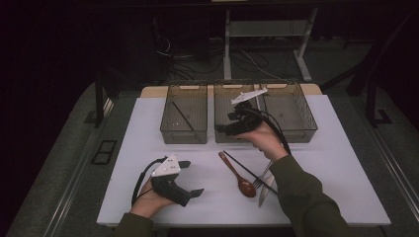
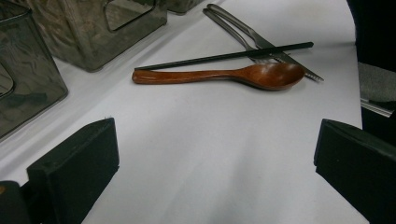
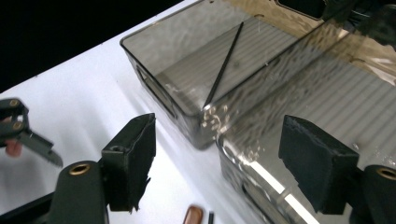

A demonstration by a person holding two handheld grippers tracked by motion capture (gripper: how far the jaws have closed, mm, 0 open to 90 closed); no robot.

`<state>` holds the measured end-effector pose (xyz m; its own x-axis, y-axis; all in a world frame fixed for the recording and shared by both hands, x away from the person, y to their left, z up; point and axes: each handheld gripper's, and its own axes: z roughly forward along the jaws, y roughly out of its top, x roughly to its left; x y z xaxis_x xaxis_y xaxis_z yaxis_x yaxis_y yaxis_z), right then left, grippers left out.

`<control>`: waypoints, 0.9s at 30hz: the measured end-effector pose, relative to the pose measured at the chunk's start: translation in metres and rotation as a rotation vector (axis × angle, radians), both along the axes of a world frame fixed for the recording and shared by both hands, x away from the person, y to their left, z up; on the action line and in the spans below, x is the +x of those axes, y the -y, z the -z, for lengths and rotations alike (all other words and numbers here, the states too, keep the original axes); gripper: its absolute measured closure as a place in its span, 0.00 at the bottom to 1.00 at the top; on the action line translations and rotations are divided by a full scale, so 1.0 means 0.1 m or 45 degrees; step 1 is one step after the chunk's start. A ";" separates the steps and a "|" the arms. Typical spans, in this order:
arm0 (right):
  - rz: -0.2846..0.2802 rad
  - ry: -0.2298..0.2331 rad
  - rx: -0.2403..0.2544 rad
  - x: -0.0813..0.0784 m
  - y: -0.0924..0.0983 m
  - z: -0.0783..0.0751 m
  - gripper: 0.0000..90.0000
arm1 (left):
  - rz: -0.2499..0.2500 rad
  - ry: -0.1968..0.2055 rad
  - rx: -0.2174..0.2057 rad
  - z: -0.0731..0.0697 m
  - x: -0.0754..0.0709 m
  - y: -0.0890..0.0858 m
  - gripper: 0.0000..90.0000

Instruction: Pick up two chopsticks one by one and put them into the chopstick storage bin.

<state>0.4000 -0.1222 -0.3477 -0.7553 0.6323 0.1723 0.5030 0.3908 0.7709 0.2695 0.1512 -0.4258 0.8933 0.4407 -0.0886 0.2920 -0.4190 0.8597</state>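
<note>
My left gripper rests low at the near left of the white table top, open and empty. Ahead of it lie a brown wooden spoon, a black chopstick, a fork and a knife. My right gripper hovers at the front wall of the middle bin, open with nothing between its jaws. Another black chopstick lies slanted in the left bin.
Three smoky see-through bins stand in a row at the back of the table; the right bin holds nothing I can see. The table's near edge runs just below my left hand. Dark floor, cables and a stand lie beyond.
</note>
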 end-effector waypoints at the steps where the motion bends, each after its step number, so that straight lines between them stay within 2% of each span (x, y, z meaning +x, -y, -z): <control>1: -0.004 0.008 0.000 -0.03 0.04 0.00 0.30 | -0.001 -0.002 -0.001 0.00 0.00 0.00 0.00; 11: 0.014 0.034 0.003 -0.28 0.46 0.06 0.31 | 0.000 -0.005 0.001 0.01 0.00 0.01 0.00; 27: 0.039 -0.005 -0.021 -0.68 0.89 0.32 0.40 | -0.005 -0.007 0.008 0.01 0.01 0.00 0.00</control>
